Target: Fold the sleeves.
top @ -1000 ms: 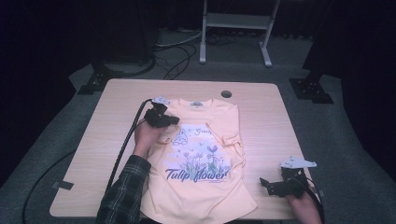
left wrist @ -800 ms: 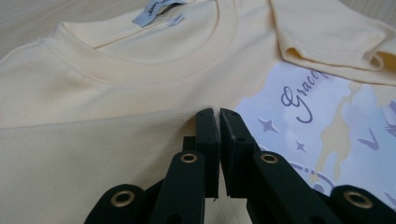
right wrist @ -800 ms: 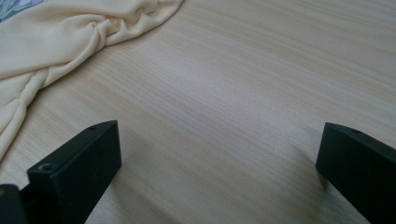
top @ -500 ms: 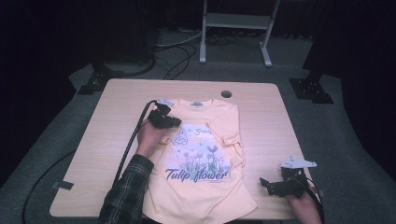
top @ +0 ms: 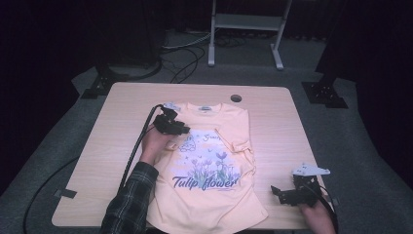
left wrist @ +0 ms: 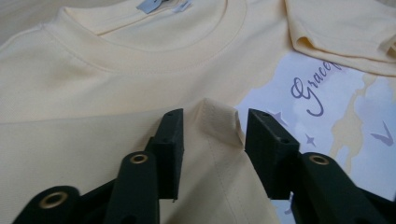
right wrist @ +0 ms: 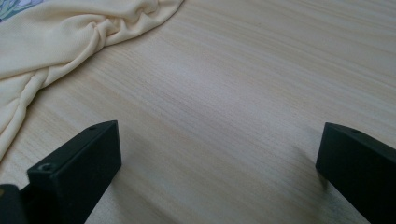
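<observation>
Left gripper view: the left gripper's (left wrist: 212, 154) jaws have just been opening, freeing a pinched fold of the yellow T-shirt (top: 214, 165) spread at mid-frame; the right gripper's (right wrist: 219, 172) jaws stand apart over bare surface (right wrist: 261, 93).

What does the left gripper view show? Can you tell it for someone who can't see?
The left gripper sits on a pale yellow T-shirt, its two black jaws just opened, with a small raised fold of cloth standing between them, no longer pinched. Beyond it lie the shirt's collar and, at right, a print with purple writing.
</observation>
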Demonstrator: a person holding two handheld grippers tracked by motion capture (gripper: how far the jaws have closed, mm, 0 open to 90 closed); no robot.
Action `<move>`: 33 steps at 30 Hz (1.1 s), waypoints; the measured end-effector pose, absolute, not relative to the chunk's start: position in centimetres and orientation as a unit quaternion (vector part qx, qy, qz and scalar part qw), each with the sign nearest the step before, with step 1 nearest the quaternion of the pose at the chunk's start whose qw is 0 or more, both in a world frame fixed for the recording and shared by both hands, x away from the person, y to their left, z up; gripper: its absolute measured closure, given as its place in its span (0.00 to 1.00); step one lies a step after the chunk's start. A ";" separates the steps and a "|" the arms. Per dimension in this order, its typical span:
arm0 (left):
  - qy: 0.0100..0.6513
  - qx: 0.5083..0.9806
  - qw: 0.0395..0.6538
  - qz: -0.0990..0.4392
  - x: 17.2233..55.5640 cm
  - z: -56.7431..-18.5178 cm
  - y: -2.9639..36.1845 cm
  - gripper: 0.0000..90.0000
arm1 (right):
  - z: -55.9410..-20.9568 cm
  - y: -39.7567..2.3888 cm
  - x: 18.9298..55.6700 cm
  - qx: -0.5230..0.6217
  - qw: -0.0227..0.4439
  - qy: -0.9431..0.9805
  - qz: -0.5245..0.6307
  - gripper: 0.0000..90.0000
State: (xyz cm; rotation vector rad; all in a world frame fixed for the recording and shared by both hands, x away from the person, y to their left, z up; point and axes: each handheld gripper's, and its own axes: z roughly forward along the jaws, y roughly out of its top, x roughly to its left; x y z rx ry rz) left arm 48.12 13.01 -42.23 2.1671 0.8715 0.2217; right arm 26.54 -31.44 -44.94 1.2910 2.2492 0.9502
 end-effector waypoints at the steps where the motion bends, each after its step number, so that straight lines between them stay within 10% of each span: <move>1: 0.343 0.851 0.387 0.088 48.1 -42.2 13.0 0.60 | -44.9 -31.4 26.5 0.459 0.189 0.800 0.338 0.00; 33: 0.333 0.834 0.416 0.142 47.0 -39.6 15.0 0.00 | -44.9 -31.4 26.5 0.459 0.189 0.800 0.338 0.00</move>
